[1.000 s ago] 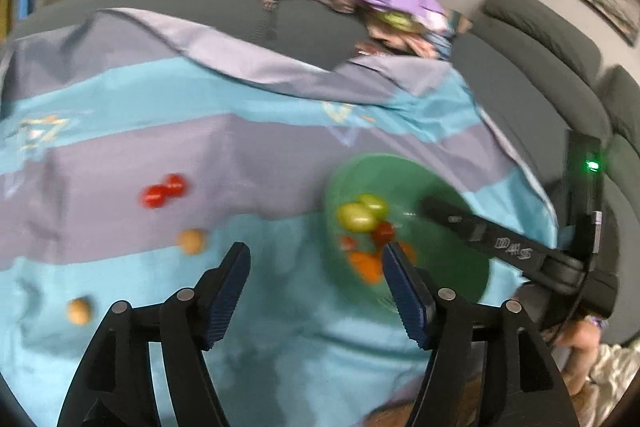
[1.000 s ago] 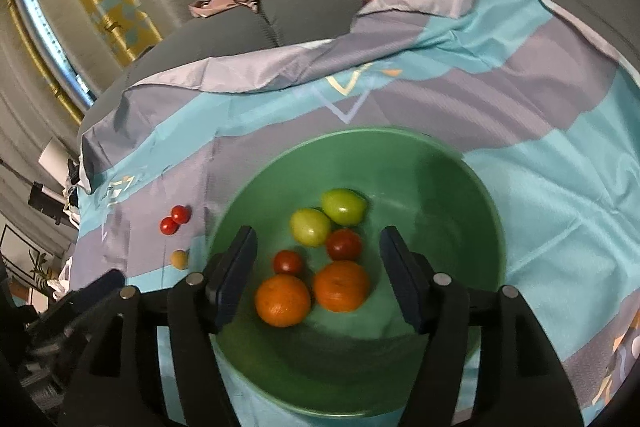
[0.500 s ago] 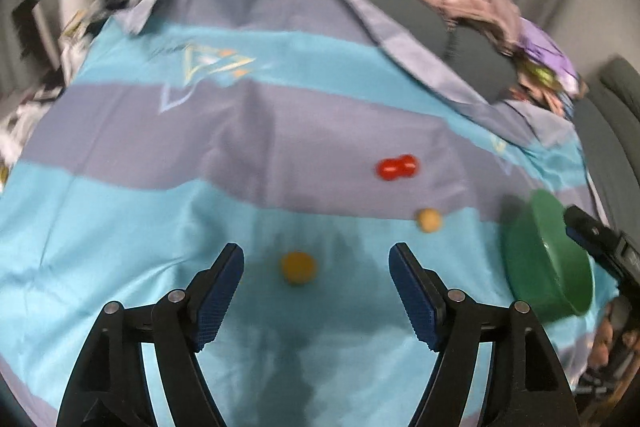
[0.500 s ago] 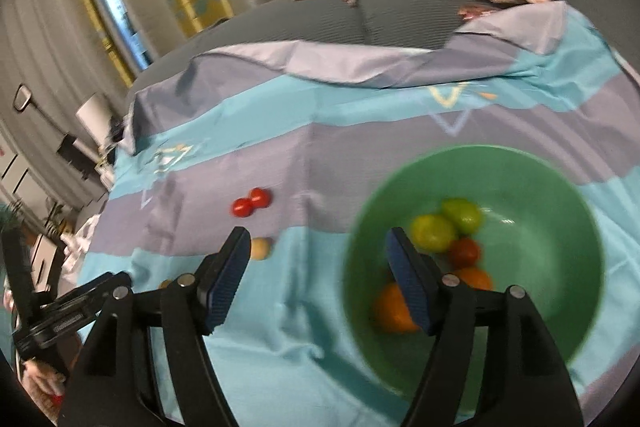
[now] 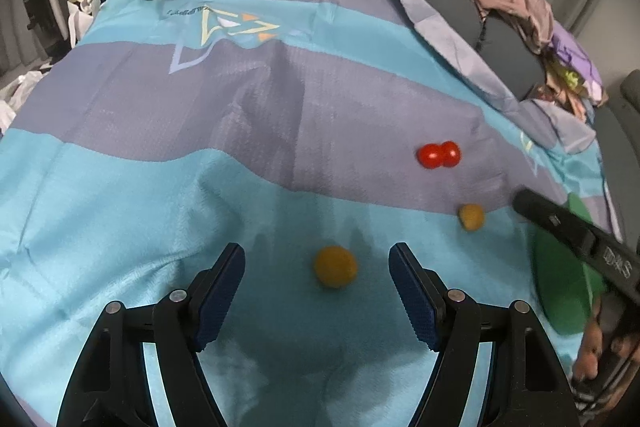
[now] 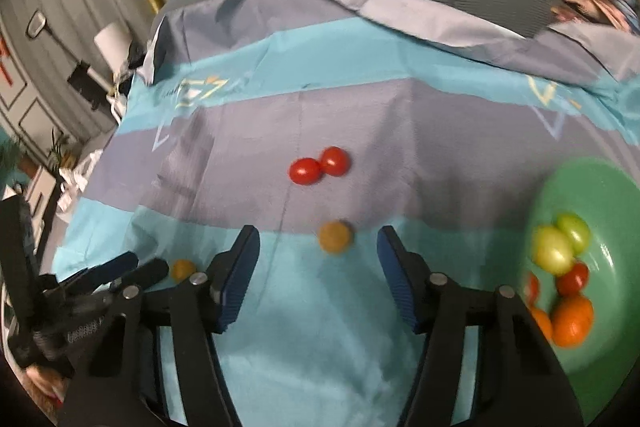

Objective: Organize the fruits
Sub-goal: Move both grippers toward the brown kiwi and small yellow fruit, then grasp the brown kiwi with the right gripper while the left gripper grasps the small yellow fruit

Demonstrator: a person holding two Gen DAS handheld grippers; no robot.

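With 4 small fruits loose on the striped cloth [image 5: 120, 207] | left gripper [image 5: 318, 281] open, straddling yellow fruit [image 5: 335, 266], not touching | right gripper [image 6: 316, 259] closing, nothing pinched yet, tan fruit [image 6: 335, 235] just ahead | best: drop lower, centre, squeeze gently, carry to green bowl [image 6: 600, 347]

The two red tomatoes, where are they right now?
In the right wrist view the two red tomatoes lie touching on the grey stripe of the cloth, beyond a small yellow fruit and left of the green bowl.
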